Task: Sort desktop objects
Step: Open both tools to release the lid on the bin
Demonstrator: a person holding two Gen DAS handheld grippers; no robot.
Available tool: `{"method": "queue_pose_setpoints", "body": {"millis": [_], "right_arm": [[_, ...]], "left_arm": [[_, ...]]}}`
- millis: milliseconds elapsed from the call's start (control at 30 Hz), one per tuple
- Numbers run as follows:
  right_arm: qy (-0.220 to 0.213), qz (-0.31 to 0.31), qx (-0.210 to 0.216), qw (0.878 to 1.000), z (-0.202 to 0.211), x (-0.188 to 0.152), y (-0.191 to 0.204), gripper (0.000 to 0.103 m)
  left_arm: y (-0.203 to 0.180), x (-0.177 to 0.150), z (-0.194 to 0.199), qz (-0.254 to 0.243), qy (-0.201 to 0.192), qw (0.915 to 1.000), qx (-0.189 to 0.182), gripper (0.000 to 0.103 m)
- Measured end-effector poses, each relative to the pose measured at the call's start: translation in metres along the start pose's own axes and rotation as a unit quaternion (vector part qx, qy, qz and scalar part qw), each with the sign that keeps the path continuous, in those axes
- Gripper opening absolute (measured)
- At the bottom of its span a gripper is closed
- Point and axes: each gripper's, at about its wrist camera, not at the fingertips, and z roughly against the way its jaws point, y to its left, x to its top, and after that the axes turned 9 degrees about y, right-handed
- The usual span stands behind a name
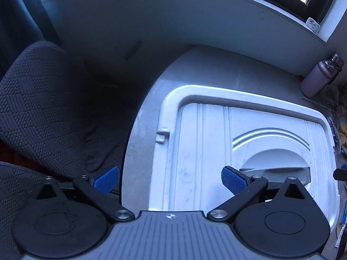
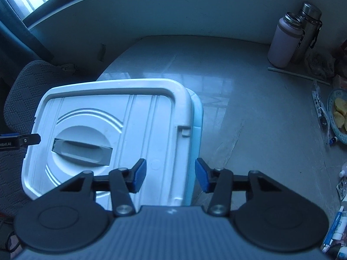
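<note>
A white storage-box lid [image 1: 216,143] with a grey recessed handle [image 1: 275,173] lies on a pale blue box on the grey table. It also shows in the right wrist view [image 2: 108,117], with its handle [image 2: 82,149] and the blue box edge [image 2: 196,117]. My left gripper [image 1: 170,178] is open wide over the lid's left edge and holds nothing. My right gripper [image 2: 170,176] is open, its jaws straddling the lid's right edge, and holds nothing. Small items lie at the table's right: a packet [image 2: 321,112] and tubes [image 2: 335,227].
A pink bottle [image 2: 284,41] and a steel flask [image 2: 308,30] stand at the back right by the wall. A bowl of yellow food pieces [image 2: 338,117] sits at the right. A dark fabric chair [image 1: 39,112] stands left of the table. A white stick [image 2: 299,75] lies near the bottles.
</note>
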Motion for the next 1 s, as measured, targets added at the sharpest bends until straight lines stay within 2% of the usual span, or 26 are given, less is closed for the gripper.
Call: {"method": "queue_pose_setpoints", "body": {"millis": [100, 200, 567, 600, 667, 833, 933, 1000], "right_arm": [[0.008, 0.0, -0.002, 1.0, -0.003, 0.0, 0.003, 0.038], [0.009, -0.005, -0.008, 1.0, -0.005, 0.0, 0.004, 0.034], [0.02, -0.021, 0.001, 1.0, -0.01, 0.005, -0.004, 0.034], [0.021, -0.02, 0.001, 1.0, -0.009, 0.005, -0.004, 0.034], [0.021, -0.02, 0.001, 1.0, -0.009, 0.005, -0.004, 0.034], [0.022, -0.017, 0.0, 1.0, -0.009, 0.005, -0.004, 0.034], [0.022, -0.016, -0.002, 1.0, -0.008, 0.004, -0.005, 0.033], [0.024, -0.02, -0.001, 1.0, -0.007, 0.004, -0.005, 0.034]], "left_arm": [[-0.003, 0.003, -0.005, -0.006, 0.006, 1.0, 0.001, 0.101], [-0.001, 0.005, -0.009, -0.001, 0.014, 0.9999, -0.003, 0.1], [0.017, 0.009, -0.017, 0.021, 0.021, 0.9989, -0.037, 0.1], [0.017, 0.008, -0.016, 0.019, 0.019, 0.9989, -0.039, 0.097], [0.015, 0.008, -0.013, 0.014, 0.02, 0.9984, -0.05, 0.084], [0.012, 0.005, -0.01, 0.001, 0.016, 0.9986, -0.05, 0.08], [0.013, 0.005, -0.004, -0.001, 0.011, 0.999, -0.044, 0.064], [0.017, 0.005, -0.001, 0.002, 0.013, 0.9989, -0.046, 0.06]]}}
